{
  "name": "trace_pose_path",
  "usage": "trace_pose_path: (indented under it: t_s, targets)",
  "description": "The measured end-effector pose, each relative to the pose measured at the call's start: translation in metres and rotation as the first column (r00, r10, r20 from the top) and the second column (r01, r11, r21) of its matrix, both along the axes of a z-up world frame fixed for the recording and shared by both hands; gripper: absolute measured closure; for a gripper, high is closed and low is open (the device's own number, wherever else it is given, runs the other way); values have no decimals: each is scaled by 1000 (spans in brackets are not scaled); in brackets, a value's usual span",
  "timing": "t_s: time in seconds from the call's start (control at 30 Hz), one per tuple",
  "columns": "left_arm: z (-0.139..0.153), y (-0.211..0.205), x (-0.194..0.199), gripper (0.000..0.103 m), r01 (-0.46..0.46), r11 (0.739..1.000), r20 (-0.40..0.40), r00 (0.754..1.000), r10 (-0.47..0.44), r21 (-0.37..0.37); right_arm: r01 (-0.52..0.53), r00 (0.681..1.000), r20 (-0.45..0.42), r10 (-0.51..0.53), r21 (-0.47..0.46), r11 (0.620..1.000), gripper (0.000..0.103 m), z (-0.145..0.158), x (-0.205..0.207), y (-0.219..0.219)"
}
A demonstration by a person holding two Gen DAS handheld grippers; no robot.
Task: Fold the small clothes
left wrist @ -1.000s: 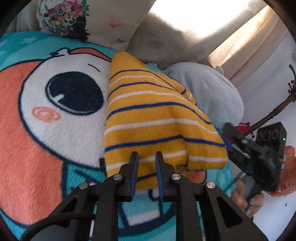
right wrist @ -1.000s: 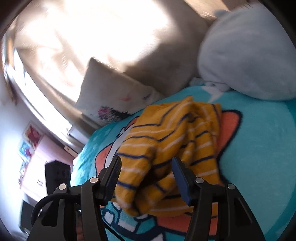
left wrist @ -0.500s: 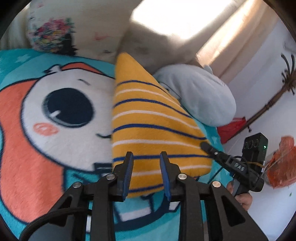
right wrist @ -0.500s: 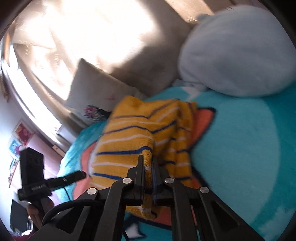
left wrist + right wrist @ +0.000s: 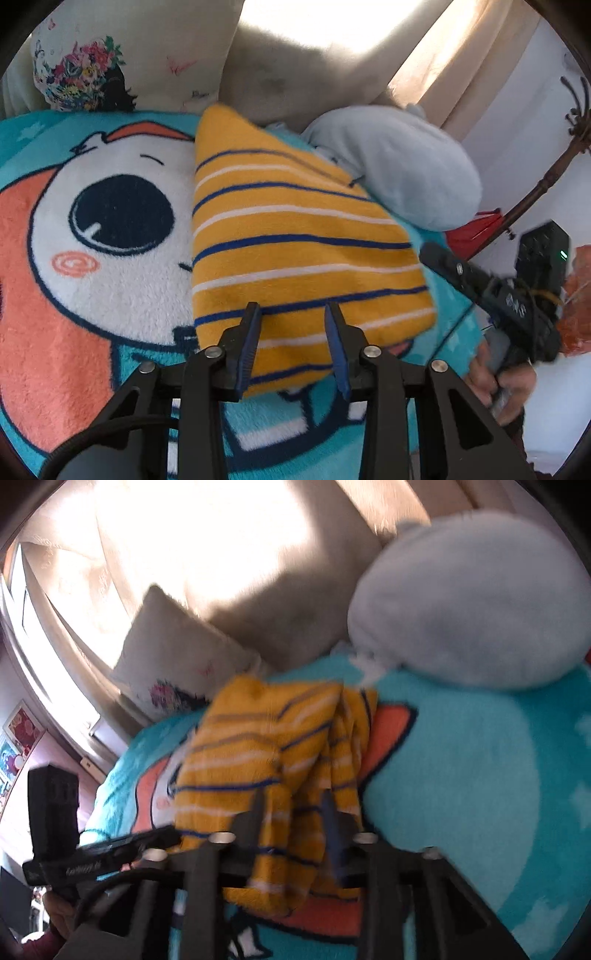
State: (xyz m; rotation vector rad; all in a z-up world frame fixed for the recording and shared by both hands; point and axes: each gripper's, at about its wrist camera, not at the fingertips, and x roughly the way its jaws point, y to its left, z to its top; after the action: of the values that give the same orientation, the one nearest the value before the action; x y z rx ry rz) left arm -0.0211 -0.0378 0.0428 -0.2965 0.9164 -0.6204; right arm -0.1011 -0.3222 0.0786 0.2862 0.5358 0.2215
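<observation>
A folded yellow garment (image 5: 295,254) with blue and white stripes lies on a teal cartoon blanket (image 5: 96,236). My left gripper (image 5: 291,347) is open, its fingers either side of the garment's near edge without pinching it. In the right wrist view the same garment (image 5: 266,760) is bunched, with folded layers on its right side. My right gripper (image 5: 291,823) is open, its blurred fingers straddling the garment's near end. The right gripper also shows in the left wrist view (image 5: 491,291), beside the garment's right edge.
A pale blue plush cushion (image 5: 399,166) lies just behind the garment, also seen in the right wrist view (image 5: 465,605). A white floral pillow (image 5: 122,62) leans at the back. A dark coat stand (image 5: 546,166) stands off the bed's right side.
The right gripper, shut on the garment half a second ago, has opened. The left gripper's fingers have spread wider. The garment lies flatter and smoother on the blanket than a second ago.
</observation>
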Motion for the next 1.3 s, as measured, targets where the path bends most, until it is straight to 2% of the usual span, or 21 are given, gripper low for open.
trace_pose_path:
  t_s: [0.1,0.23,0.27,0.3,0.37,0.47,0.5,0.53,0.57,0.6,0.67,0.73,0.77,0.8,0.87,0.93,1.1,1.13,1.17,1.2,1.3]
  targets:
    - [8,12,-7,64,-26,999,14,1000,26,-23,20,1000,7,-20,-1,1000,35,10,26,1]
    - [12,25,-12,63,-71,997,17,997,71,-25,52,994,-96,-55,-27,998,36,-5,82,9]
    - [13,29,-13,62,-82,996,16,997,82,-20,35,992,-122,-36,-15,999,70,-11,92,10]
    - [13,34,-14,62,-93,996,14,996,93,-16,4,990,-140,-1,24,1000,88,-13,96,10]
    - [13,42,-14,58,-108,994,14,994,108,-14,6,994,-109,-1,50,999,91,-9,90,4]
    - [9,51,-4,50,-132,991,5,991,132,-19,72,993,-87,-76,-49,996,98,-4,75,-2]
    - [7,50,1,49,-128,991,-1,992,128,-27,105,988,-101,-113,-84,991,103,-7,74,-7]
    - [4,49,9,45,-118,992,-16,993,118,-44,158,977,-122,-176,-146,977,103,-12,75,-12]
    - [1,48,16,41,-110,992,-33,994,108,-58,172,970,-142,-195,-159,972,103,-17,75,-17]
    - [-3,47,25,40,-97,992,-56,994,93,-78,170,966,-172,-193,-139,976,103,-22,75,-24]
    - [-9,43,40,39,-65,991,-93,994,55,-113,123,979,-161,-125,-24,992,102,-22,67,-36]
    - [-14,43,53,37,-65,989,-114,992,50,-136,110,989,-111,-102,68,992,86,-15,56,-44]
    - [-16,44,61,31,-60,985,-122,992,41,-160,97,992,-92,-88,106,990,48,-12,54,-47]
    - [-19,45,68,29,-59,982,-133,991,35,-182,88,994,-79,-78,132,987,19,-12,53,-49]
    - [-23,46,76,25,-64,975,-150,988,32,-215,77,996,-57,-68,180,981,16,-9,55,-52]
    - [-27,39,88,19,-16,971,-162,986,-23,-237,60,996,-83,-44,213,975,16,-13,66,-54]
    - [-44,3,105,18,76,962,-217,967,-136,-263,47,982,-190,-2,234,971,16,-36,111,-40]
    - [-46,-3,105,18,80,964,-222,965,-139,-255,41,982,-187,6,244,969,16,-40,116,-36]
    - [-43,-6,103,18,76,967,-202,971,-127,-243,33,984,-177,12,246,969,26,-40,119,-33]
    - [-41,-8,101,19,70,968,-199,972,-121,-242,-8,977,-201,68,284,959,55,-43,124,-26]
    - [-26,2,93,34,59,956,-186,976,-116,-288,-25,977,-189,96,347,937,70,-32,121,-14]
